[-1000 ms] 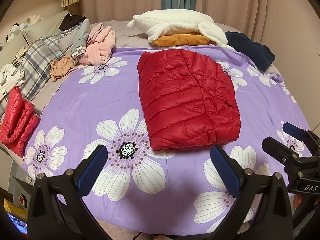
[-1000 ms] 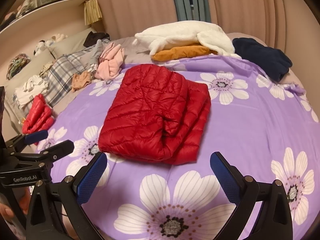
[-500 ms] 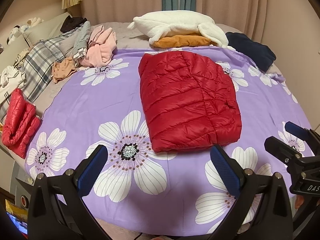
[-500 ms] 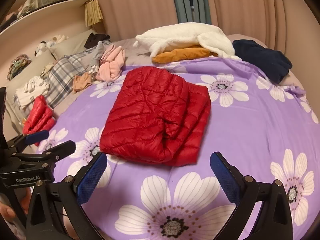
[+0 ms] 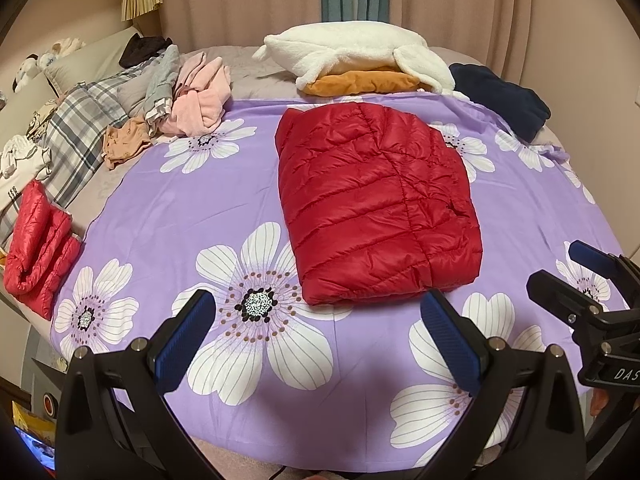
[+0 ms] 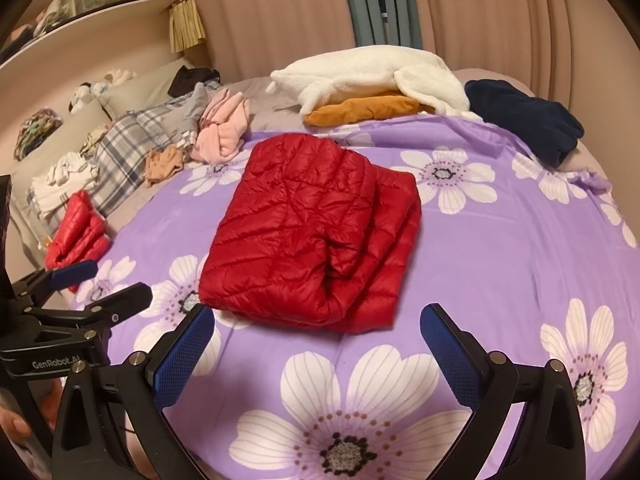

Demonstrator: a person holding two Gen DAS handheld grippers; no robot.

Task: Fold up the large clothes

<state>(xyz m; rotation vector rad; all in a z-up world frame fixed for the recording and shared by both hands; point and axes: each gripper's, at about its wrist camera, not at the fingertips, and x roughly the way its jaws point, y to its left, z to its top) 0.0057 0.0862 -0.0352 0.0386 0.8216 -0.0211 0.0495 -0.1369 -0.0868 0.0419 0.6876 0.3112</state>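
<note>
A red quilted puffer jacket (image 5: pixel 376 200) lies folded into a rectangle in the middle of the purple floral sheet (image 5: pixel 180 216); it also shows in the right wrist view (image 6: pixel 312 240), with layered folded edges on its right side. My left gripper (image 5: pixel 320 340) is open and empty, just short of the jacket's near edge. My right gripper (image 6: pixel 316 356) is open and empty, also just short of the near edge. Each gripper appears in the other's view: the right (image 5: pixel 576 276), the left (image 6: pixel 100 284).
A second folded red jacket (image 5: pixel 36 248) lies at the bed's left edge. A white fleece on an orange garment (image 5: pixel 360 56), a navy garment (image 5: pixel 504 100), pink clothes (image 5: pixel 200 100) and a plaid pillow (image 5: pixel 80 132) line the back and left.
Both grippers have drawn back slightly from the jacket, staying open. The jacket has not changed shape.
</note>
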